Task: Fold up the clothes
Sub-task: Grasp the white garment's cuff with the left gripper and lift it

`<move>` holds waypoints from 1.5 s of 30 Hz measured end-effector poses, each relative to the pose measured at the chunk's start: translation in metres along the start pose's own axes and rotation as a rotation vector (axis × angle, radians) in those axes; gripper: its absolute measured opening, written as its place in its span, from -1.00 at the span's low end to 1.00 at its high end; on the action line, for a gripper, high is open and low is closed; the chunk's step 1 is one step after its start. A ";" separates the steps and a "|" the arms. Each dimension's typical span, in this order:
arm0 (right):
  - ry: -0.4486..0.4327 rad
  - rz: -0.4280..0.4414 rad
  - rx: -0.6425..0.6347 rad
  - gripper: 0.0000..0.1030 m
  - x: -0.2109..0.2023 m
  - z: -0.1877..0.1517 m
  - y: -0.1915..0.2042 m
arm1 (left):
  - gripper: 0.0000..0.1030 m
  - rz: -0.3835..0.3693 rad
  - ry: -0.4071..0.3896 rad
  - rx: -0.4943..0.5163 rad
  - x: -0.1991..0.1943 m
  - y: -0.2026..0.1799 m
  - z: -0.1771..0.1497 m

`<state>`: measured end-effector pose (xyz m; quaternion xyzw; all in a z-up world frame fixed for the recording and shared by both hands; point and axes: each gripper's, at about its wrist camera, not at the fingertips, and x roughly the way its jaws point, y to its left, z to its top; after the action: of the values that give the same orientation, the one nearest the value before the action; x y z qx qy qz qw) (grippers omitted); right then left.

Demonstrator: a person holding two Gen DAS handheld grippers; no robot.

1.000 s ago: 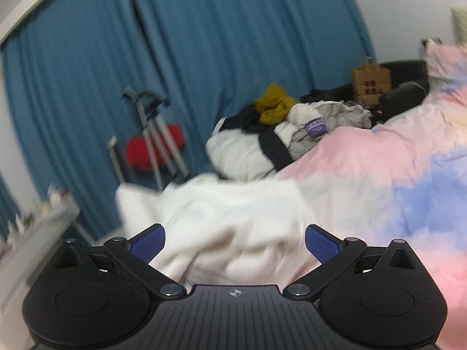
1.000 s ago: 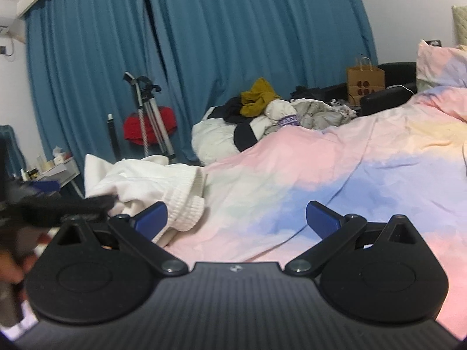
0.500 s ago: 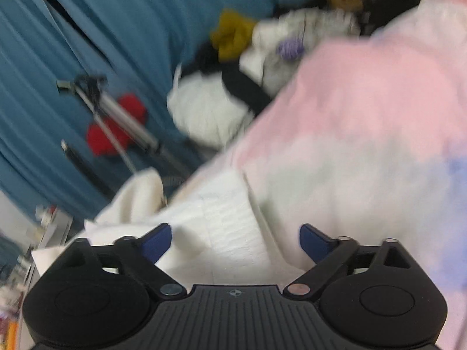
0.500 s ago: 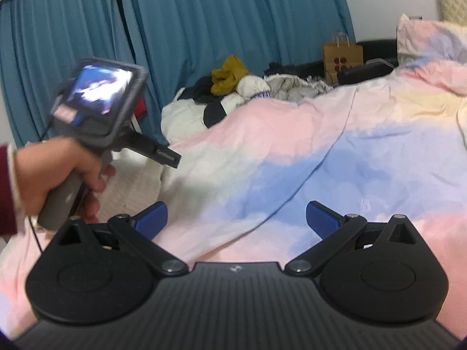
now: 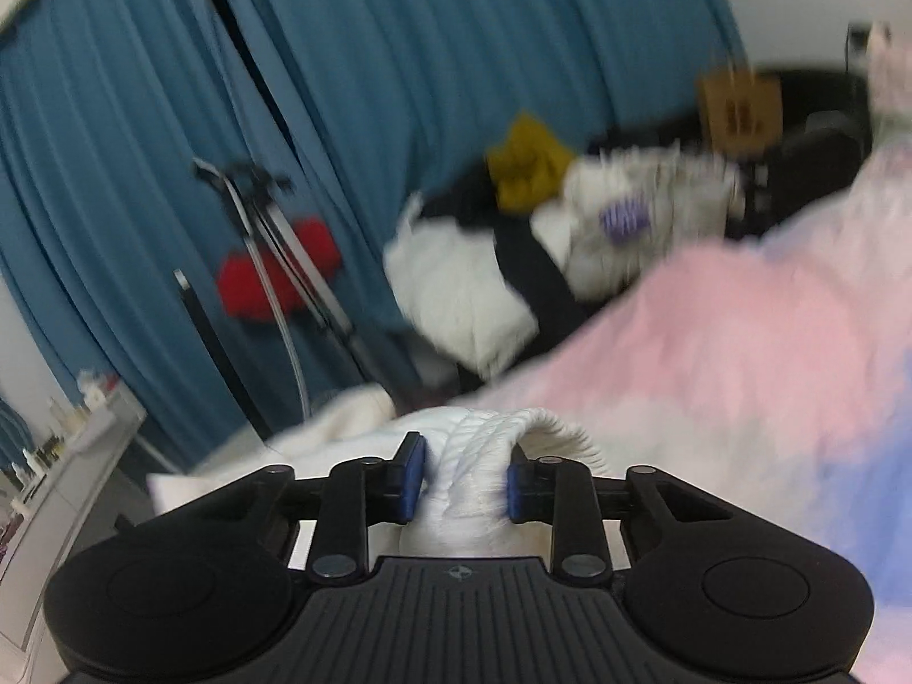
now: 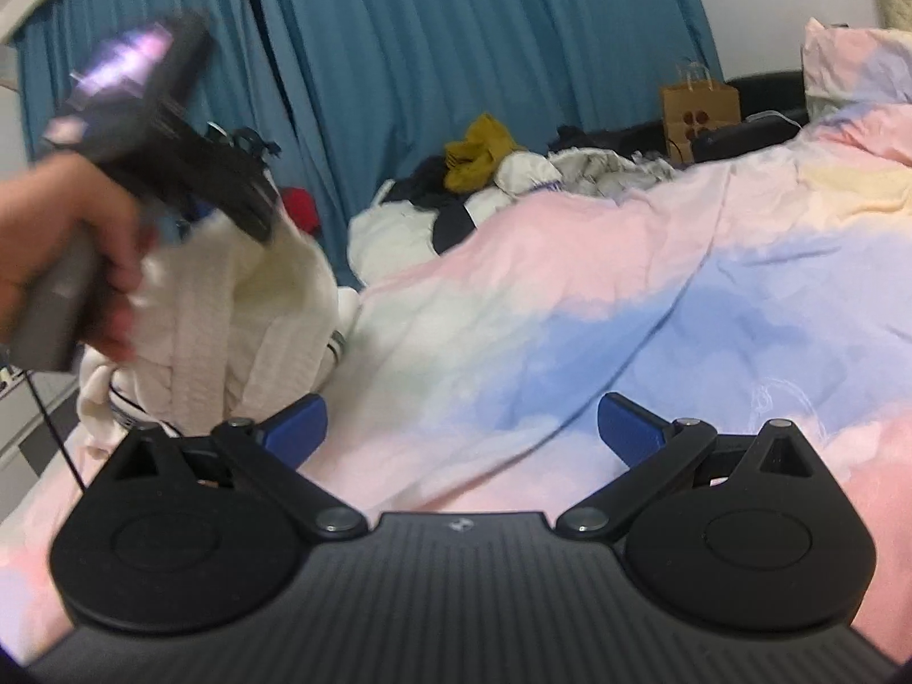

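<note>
The left gripper (image 5: 463, 476), its jaws just closing, pinched the white knit garment (image 5: 473, 456), apparently firmly despite blur, so lifting slowly suited while the right gripper (image 6: 461, 427) gaped empty.

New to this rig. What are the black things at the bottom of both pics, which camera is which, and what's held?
No robot here: a person holds a handheld two-finger gripper in each hand, each with a fisheye camera looking along its fingers. The black shape at the bottom of each picture is that gripper's own body. In the left wrist view the left gripper has just been closing and now pinches a bunched fold of a white knit garment. In the right wrist view the right gripper stands open and empty over the pastel duvet; on its left you see the person's hand lifting that garment. A clothes pile lies by the blue curtain.
</note>
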<state>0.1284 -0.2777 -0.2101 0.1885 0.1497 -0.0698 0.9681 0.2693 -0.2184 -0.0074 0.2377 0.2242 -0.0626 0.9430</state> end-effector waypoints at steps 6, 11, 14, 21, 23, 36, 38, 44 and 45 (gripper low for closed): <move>-0.024 0.089 -0.038 1.00 -0.020 0.000 0.016 | -0.73 0.010 -0.123 -0.186 -0.093 0.091 -0.006; -0.029 0.201 -0.116 1.00 -0.042 -0.002 0.042 | -0.84 0.075 -0.179 -0.424 -0.146 0.190 -0.059; -0.009 0.260 -0.173 1.00 -0.053 -0.005 0.063 | -0.84 0.118 -0.179 -0.552 -0.160 0.241 -0.107; 0.115 0.341 -0.253 1.00 -0.053 -0.030 0.111 | -0.83 0.174 0.013 -0.725 -0.116 0.297 -0.212; 0.162 0.363 -0.241 1.00 -0.048 -0.039 0.122 | -0.83 0.184 0.044 -0.753 -0.111 0.310 -0.231; 0.371 0.519 -0.440 0.71 -0.026 -0.107 0.200 | -0.81 0.251 0.084 -0.646 -0.059 0.294 -0.258; 0.370 0.502 -0.429 0.29 -0.021 -0.108 0.198 | -0.78 0.249 0.091 -0.651 -0.055 0.295 -0.259; 0.357 0.550 -0.280 -0.55 -0.009 -0.082 0.173 | -0.24 0.184 0.088 -0.623 -0.066 0.294 -0.262; 0.358 0.554 -0.263 -0.59 -0.010 -0.078 0.170 | -0.02 0.165 0.094 -0.605 -0.071 0.292 -0.262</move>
<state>0.1314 -0.0908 -0.2177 0.1048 0.2679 0.2496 0.9246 0.1685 0.1639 -0.0591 -0.0335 0.2559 0.0949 0.9614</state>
